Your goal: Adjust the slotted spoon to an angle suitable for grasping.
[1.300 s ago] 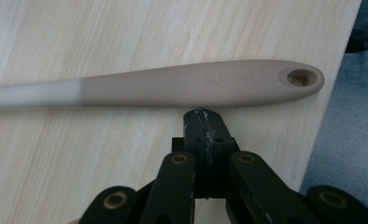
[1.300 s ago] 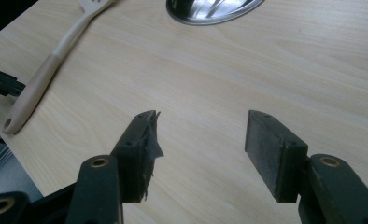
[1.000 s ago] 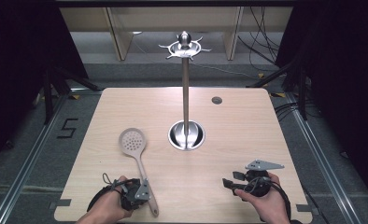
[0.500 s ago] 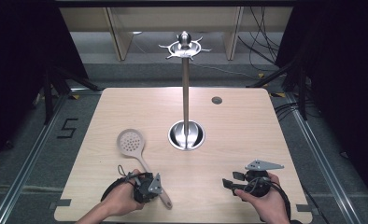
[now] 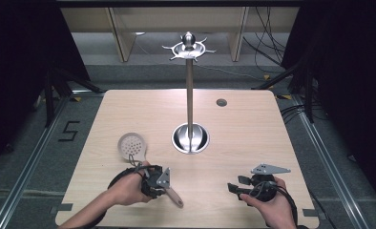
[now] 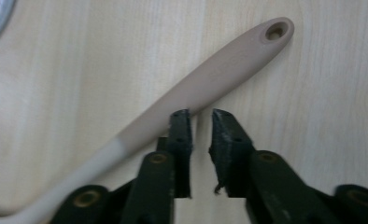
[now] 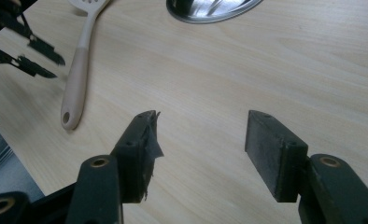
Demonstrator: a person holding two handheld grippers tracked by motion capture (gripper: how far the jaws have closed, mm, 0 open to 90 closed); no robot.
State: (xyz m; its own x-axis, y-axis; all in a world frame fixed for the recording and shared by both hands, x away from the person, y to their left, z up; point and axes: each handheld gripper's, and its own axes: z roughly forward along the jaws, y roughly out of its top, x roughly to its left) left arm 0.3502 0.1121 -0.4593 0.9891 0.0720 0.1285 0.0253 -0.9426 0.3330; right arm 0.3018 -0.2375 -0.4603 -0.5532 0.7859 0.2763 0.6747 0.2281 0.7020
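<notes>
Light, stiff slotted spoon (image 5: 137, 153), probably slick plastic: left tongs (image 6: 201, 116), nearly pressed together, should pinch mid-handle; right tongs (image 7: 201, 126) spread.

Bare tabletop (image 5: 253, 129) between the grippers, upright stand (image 5: 190, 95) blocking mid-table, skimmer (image 5: 138, 155) lying front-left
</notes>
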